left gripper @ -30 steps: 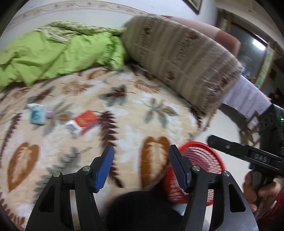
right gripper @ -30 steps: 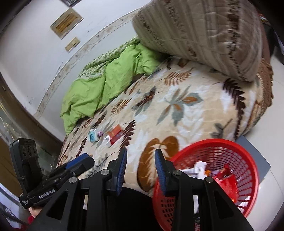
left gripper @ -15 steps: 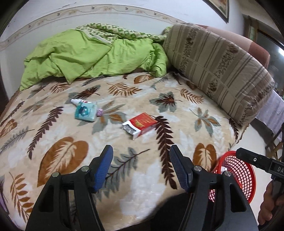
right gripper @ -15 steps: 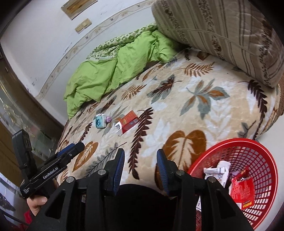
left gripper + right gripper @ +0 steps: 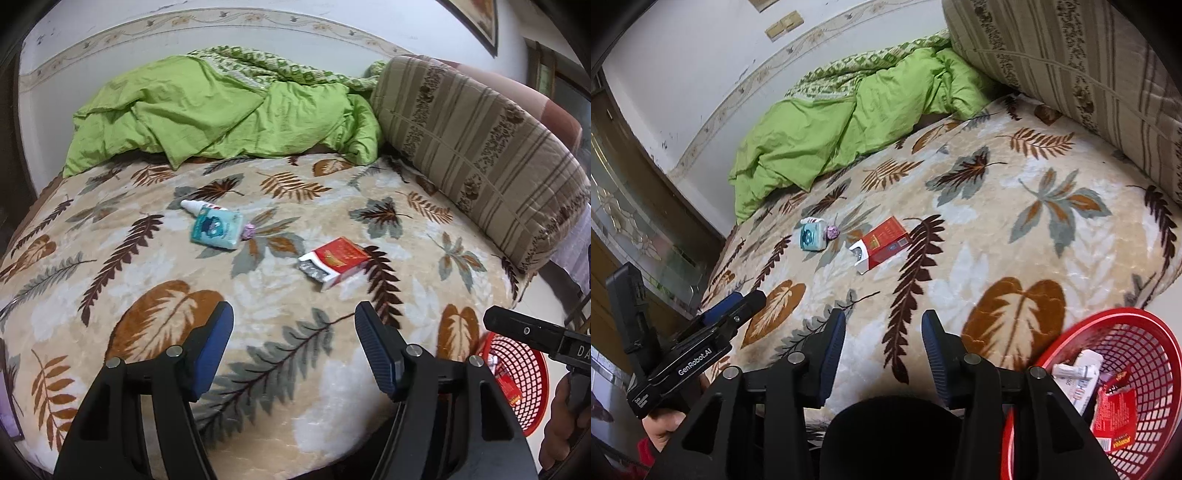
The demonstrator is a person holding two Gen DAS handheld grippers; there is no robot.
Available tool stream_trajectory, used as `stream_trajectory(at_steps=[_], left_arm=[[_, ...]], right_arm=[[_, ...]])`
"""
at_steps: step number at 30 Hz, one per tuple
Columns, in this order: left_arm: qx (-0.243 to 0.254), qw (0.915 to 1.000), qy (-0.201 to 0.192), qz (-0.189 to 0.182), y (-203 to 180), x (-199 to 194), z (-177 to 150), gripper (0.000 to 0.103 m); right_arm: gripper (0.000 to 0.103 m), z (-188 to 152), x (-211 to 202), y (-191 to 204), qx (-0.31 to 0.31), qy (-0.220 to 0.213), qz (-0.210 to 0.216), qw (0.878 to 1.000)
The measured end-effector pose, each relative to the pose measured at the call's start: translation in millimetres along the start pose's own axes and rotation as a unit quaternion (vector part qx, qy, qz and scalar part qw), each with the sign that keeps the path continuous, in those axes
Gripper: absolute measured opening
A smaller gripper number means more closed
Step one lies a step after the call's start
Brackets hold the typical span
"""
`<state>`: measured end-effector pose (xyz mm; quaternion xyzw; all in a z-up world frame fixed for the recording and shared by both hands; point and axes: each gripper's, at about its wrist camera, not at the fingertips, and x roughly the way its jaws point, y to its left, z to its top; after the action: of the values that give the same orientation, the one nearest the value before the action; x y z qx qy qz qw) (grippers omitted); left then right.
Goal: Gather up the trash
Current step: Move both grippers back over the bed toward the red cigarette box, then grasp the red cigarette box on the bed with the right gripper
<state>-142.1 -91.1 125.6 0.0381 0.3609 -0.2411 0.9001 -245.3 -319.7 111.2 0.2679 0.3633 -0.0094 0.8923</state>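
Both pairs of tongs empty and spread wide: left tongs (image 5: 293,347) gaping more, right tongs (image 5: 883,345) parted less, neither touching anything. Trash well ahead of both on the leaf-patterned blanket (image 5: 258,332): a red cigarette box (image 5: 334,262) ahead and slightly right of the left tongs, a teal packet (image 5: 216,230) further ahead and to their left, a small white bottle (image 5: 192,206) touching its far edge, a tiny purple wad (image 5: 249,232) just beside it. Likely trouble: soft plush giving way under a downward push, so the box sinks or slides and the tongs pinch blanket instead; open flap and foil liner tearing or crushing if grabbed by that end; purple wad small enough to slip between the pads. Left view: only part of the red basket (image 5: 524,384), to the right behind the other handle. Right view: basket (image 5: 1145,387) low to the right with wrappers already inside, plus the left tongs (image 5: 733,306) low to the left, well short of the trash.
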Motion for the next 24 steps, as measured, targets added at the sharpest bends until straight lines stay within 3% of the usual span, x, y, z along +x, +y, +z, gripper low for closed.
stream_trajectory(at_steps=[6,13,19,24], left_arm=[[-0.045,0.9986,0.01,0.027,42.5,17.0,-3.7,0.068],[-0.118,0.9911,0.016,0.059,102.5,37.9,-9.2,0.068],[-0.127,0.9892,0.007,0.073,121.6,48.5,-14.0,0.068],[-0.139,0.9882,0.01,0.064,132.9,57.3,-15.6,0.068]], right_arm=[[0.056,14.3,31.2,16.0,-0.014,0.017,-0.009,1.0],[0.066,46.3,92.6,31.3,-0.016,0.038,-0.021,0.999],[0.066,73.0,162.9,20.4,0.038,0.075,-0.04,0.996],[0.066,81.7,206.7,-4.5,0.125,0.106,-0.063,0.985]])
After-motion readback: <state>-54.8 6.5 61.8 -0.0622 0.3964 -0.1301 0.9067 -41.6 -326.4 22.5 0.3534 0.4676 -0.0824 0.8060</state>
